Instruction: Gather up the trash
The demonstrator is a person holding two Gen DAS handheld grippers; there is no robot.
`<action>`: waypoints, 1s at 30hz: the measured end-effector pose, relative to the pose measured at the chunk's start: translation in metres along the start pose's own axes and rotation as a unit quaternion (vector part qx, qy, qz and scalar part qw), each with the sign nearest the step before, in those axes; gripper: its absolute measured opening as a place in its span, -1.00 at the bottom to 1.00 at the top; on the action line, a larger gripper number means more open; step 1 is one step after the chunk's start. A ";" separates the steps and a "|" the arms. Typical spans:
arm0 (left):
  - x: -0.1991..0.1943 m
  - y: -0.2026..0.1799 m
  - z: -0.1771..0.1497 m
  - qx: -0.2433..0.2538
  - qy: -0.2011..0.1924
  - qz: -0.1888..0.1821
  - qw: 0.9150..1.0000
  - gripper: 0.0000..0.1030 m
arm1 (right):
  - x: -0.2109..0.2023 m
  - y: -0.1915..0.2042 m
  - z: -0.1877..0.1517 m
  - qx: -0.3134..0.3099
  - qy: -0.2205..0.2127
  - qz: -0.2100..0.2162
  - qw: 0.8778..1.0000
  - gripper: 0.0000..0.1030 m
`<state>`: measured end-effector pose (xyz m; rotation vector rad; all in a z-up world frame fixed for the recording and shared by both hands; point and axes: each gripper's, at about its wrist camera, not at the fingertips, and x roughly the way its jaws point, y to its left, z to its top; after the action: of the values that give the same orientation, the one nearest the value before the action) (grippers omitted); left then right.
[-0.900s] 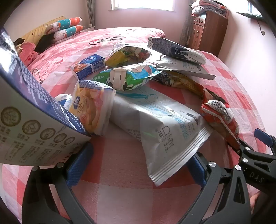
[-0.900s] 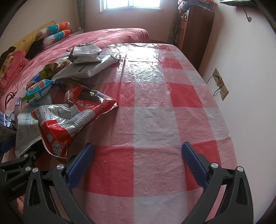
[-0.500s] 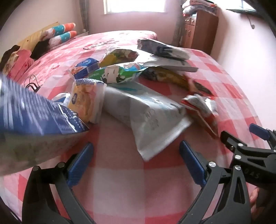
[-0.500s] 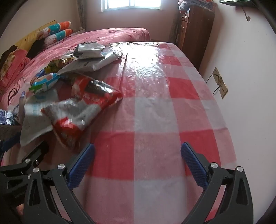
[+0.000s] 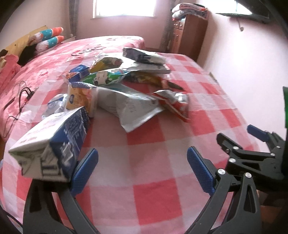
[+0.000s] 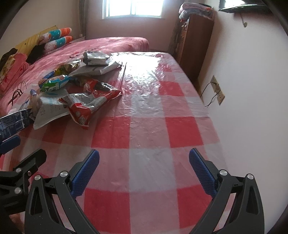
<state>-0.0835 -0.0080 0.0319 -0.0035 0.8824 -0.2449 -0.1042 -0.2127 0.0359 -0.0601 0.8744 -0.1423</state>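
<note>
Left wrist view, nearest the camera: the left gripper (image 5: 142,170) has its blue-padded jaws spread wide and released, with only checked cloth between them. A blue and white carton (image 5: 52,145) lies tilted just outside the left jaw, its corner seeming to touch that jaw's outer side, though contact is hard to confirm. At the lower right edge, the right gripper (image 5: 252,142) pokes into view beside it.

Right wrist view: the right gripper (image 6: 144,172) is likewise released, jaws wide, nothing between them, hovering over a bare stretch of the surface (image 6: 162,126), which is covered in a shiny red and white checked plastic cloth.

Farther along the left half of the surface sits the pile of trash. Closest is a large white pouch (image 5: 131,109) lying flat, with a crumpled red snack bag (image 6: 90,102) touching its right edge. Left of the pouch stands a yellow and white pack (image 5: 81,100). Behind these lie a green and white wrapper (image 5: 106,78), a small blue box (image 5: 77,72), a yellow bag (image 5: 106,63) and, at the far end, a grey and dark blue packet (image 5: 142,55) resting on a flat white one.

Beyond the surface is a bed (image 6: 111,45) with pink covers and patterned pillows (image 6: 57,38), a wooden cabinet (image 6: 194,45) at the right wall, and a bright window (image 6: 133,9).
</note>
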 end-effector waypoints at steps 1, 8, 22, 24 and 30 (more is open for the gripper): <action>-0.005 -0.001 -0.001 0.000 -0.002 -0.011 1.000 0.92 | -0.003 -0.001 0.000 0.004 -0.003 -0.002 1.000 0.92; -0.035 -0.010 -0.008 0.008 -0.017 -0.046 0.999 0.92 | -0.031 -0.016 -0.008 0.037 -0.020 -0.005 0.999 0.92; -0.108 0.031 -0.016 -0.006 -0.061 -0.006 0.998 0.92 | -0.100 -0.002 -0.009 0.038 -0.091 0.037 0.994 0.92; -0.115 0.041 -0.017 -0.013 -0.067 0.009 0.998 0.92 | -0.112 0.004 -0.009 0.033 -0.104 0.042 0.993 0.92; -0.130 0.065 -0.023 -0.032 -0.077 0.045 0.995 0.92 | -0.138 0.025 -0.009 0.004 -0.140 0.065 0.988 0.92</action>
<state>-0.1671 0.0853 0.1100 -0.0418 0.7337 -0.1309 -0.1957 -0.1675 0.1324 -0.0146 0.5941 -0.0139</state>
